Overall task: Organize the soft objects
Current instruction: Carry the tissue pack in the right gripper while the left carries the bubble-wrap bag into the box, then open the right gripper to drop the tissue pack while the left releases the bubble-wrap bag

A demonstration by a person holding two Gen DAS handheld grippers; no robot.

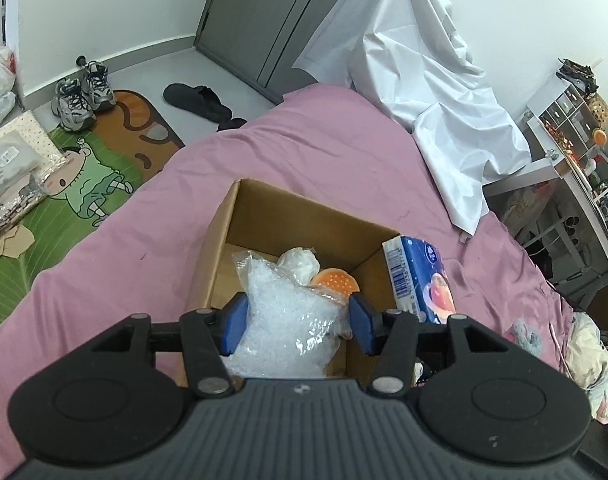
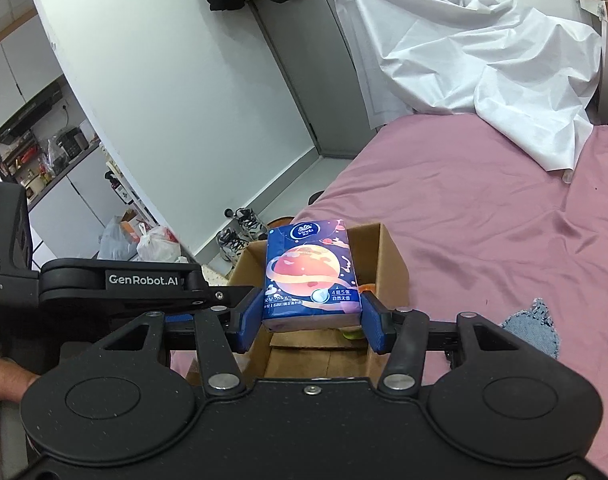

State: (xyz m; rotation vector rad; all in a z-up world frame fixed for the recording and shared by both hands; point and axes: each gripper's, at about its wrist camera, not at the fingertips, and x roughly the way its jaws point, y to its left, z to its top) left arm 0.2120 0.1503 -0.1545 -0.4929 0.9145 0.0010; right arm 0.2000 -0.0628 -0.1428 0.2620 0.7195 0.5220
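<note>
Bag [image 1: 282, 312] of clear beads: between left gripper [image 1: 298, 322] pads, right pad seems just clear, grip uncertain; hangs over box [image 1: 264, 208] on bed [image 1: 324, 144]. Tissue pack [image 2: 313, 276] clamped by right gripper [image 2: 312, 316] above box. Step: dropping both in. Next: lower, release. Box floor mostly hidden; orange item [image 1: 336, 282] unclear.

Pink bedsheet [image 1: 324, 152] (brown box [image 1: 300, 216])

My left gripper [image 1: 298, 324] and right gripper [image 2: 312, 322] are black, with blue fingers [image 2: 248, 322], silver screws and white "GenRobot.AI" lettering.
</note>
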